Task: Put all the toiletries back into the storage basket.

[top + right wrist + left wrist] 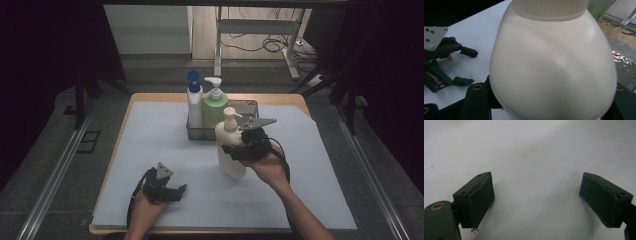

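Cream plastic pump bottle (231, 145) held tilted just above pale blue table mat (150, 145), near front of metal wire basket (250, 106) holding blue-capped white bottle (194, 100) and green pump bottle (215, 106). Risk, judged: smooth rounded body may slip or rotate in grip; pump head could clip basket rim. Right gripper (239, 148) jaws clamp bottle body, roughly half open. Left gripper (172, 192) jaws spread wide, empty, over mat.

A cream-white plastic pump bottle (230, 150) — rounded shoulders, ribbed collar, pump head on top — stands slightly tilted just right of the high view's centre, clamped at its body and raised above the pale sheet.
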Action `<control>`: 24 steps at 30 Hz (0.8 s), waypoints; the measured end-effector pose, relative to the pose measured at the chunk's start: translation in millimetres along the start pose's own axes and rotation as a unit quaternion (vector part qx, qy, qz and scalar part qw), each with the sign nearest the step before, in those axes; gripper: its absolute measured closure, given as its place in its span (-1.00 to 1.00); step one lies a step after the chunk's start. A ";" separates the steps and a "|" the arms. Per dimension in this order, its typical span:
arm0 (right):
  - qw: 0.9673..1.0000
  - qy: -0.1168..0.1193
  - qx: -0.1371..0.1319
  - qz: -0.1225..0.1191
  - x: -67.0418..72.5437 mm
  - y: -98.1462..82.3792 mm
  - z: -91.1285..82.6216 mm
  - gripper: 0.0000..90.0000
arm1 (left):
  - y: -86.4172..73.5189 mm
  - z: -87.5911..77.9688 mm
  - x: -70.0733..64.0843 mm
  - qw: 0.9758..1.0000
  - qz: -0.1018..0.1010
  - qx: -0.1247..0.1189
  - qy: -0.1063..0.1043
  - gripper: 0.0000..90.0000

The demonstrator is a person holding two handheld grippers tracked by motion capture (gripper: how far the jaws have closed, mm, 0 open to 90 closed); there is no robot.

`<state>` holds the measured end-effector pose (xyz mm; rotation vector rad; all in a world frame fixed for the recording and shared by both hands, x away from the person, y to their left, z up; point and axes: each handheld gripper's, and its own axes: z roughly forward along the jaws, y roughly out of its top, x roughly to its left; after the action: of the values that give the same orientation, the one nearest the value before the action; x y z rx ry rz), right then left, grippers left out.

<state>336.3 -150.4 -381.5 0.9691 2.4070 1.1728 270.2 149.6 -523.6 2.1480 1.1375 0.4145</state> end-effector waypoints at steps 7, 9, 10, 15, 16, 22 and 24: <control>1.000 -0.014 -0.001 0.009 -11.0 7.0 -9.0 -0.18 | 0.0 0.1 0.1 1.000 0.000 0.000 0.000 -0.73; 1.000 -0.018 -0.003 0.012 -14.5 9.0 -10.8 -0.18 | 0.0 0.1 0.1 1.000 0.000 0.000 0.000 -0.73; 1.000 -0.019 -0.002 0.016 -16.1 10.0 -11.7 -0.18 | 0.0 0.1 0.1 1.000 0.000 0.000 0.000 -0.73; 0.999 -0.031 -0.004 0.024 -25.7 14.8 -15.0 -0.18 | 0.0 0.0 0.1 1.000 0.000 0.000 0.000 -0.73; 0.999 -0.032 -0.004 0.026 -27.0 15.5 -15.4 -0.18 | 0.0 0.1 0.1 1.000 0.000 0.000 0.000 -0.73; 0.998 -0.047 -0.013 0.030 -36.2 21.3 -17.9 -0.18 | 0.0 0.0 0.2 1.000 0.000 0.000 0.000 -0.73; 0.998 -0.051 -0.016 0.031 -38.8 23.6 -18.6 -0.18 | 0.0 0.1 0.2 1.000 0.000 0.000 0.000 -0.73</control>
<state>365.4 -177.3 -352.6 1.0741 2.2871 1.1490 270.4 149.7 -523.7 2.1485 1.1371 0.4134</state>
